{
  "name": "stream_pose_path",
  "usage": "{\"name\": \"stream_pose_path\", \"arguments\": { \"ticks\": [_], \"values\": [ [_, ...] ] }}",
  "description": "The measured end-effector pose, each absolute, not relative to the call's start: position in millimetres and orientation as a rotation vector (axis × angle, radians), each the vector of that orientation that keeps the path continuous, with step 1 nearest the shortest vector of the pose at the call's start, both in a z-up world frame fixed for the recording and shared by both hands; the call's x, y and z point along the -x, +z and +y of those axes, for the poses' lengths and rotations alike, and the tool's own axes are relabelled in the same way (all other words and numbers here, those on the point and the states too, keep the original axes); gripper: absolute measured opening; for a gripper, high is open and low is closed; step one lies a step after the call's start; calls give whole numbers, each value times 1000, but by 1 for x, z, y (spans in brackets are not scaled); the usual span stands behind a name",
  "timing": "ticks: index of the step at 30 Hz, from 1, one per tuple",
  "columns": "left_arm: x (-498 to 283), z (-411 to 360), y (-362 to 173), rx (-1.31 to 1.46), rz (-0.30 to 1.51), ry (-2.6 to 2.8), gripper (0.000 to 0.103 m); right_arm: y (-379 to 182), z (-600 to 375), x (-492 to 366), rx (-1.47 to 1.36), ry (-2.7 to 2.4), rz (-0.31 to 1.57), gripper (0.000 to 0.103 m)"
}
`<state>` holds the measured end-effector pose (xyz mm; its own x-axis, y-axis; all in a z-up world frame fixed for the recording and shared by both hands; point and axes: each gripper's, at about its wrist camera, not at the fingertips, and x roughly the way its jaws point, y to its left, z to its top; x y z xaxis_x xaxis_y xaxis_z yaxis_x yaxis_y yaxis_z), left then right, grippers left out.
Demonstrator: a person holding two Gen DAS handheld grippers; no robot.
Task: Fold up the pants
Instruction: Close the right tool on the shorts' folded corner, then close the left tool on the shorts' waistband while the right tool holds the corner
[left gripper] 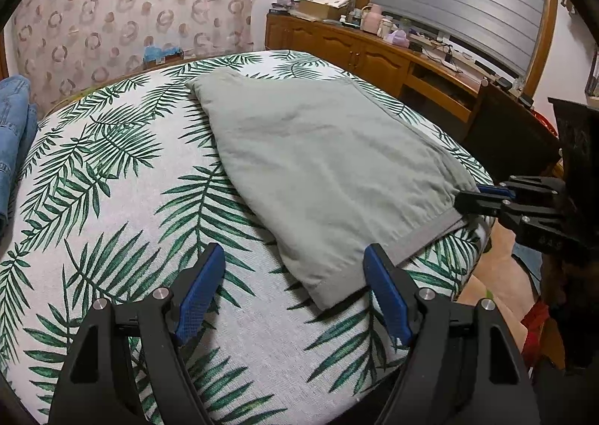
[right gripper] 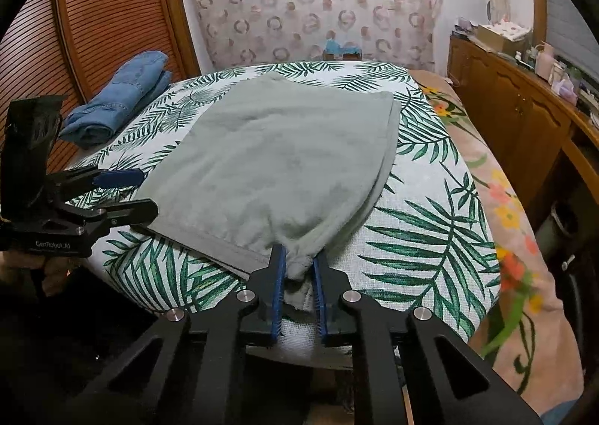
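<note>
Grey-green pants [left gripper: 318,163] [right gripper: 280,163] lie folded flat on a table under a palm-leaf cloth [left gripper: 112,200] [right gripper: 430,237]. My right gripper [right gripper: 298,254] is shut on the bunched near corner of the pants at the table's front edge. In the left wrist view it [left gripper: 460,200] comes in from the right onto that same corner. My left gripper [left gripper: 294,252] stands open over the cloth. The pants' other near corner lies just inside its right finger, and nothing is pinched. From the right wrist view it [right gripper: 146,191] sits at the pants' left edge.
Folded blue jeans [right gripper: 119,103] [left gripper: 15,125] rest at the table's far left. A wooden sideboard [left gripper: 355,50] [right gripper: 524,118] with clutter runs along the right wall. Floral bedding [right gripper: 516,237] lies beside the table on the right. A louvred wooden door [right gripper: 93,32] stands at the left.
</note>
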<state>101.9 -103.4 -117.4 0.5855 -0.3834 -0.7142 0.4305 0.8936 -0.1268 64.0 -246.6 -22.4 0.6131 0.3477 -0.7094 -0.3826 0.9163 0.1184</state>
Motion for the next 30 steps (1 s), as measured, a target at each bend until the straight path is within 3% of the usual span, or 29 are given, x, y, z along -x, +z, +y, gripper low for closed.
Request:
{"name": "stream_pose_path", "arguments": {
  "ticks": [2,7,10,19,23,25,30],
  "values": [
    [-98,-104,-117,-59,817,-486,77,-22,-247,-63,45,420,803,12],
    [-93,-104,-116,-48,813,-519,52,-22,-248,-61,27,424,783,9],
    [-90,-108,-116,-52,808,-539,43,-21,-248,-60,26,427,768,8],
    [-86,-116,-116,-53,792,-573,40,-17,-250,-56,5,430,736,7],
    [-86,-115,-117,-42,787,-585,30,-17,-250,-55,3,432,731,7],
    [-84,-114,-114,-41,764,-583,17,-16,-250,-55,0,434,728,7],
    [-79,-111,-101,-34,702,-581,12,-10,-249,-56,-6,449,707,7]
  ]
}}
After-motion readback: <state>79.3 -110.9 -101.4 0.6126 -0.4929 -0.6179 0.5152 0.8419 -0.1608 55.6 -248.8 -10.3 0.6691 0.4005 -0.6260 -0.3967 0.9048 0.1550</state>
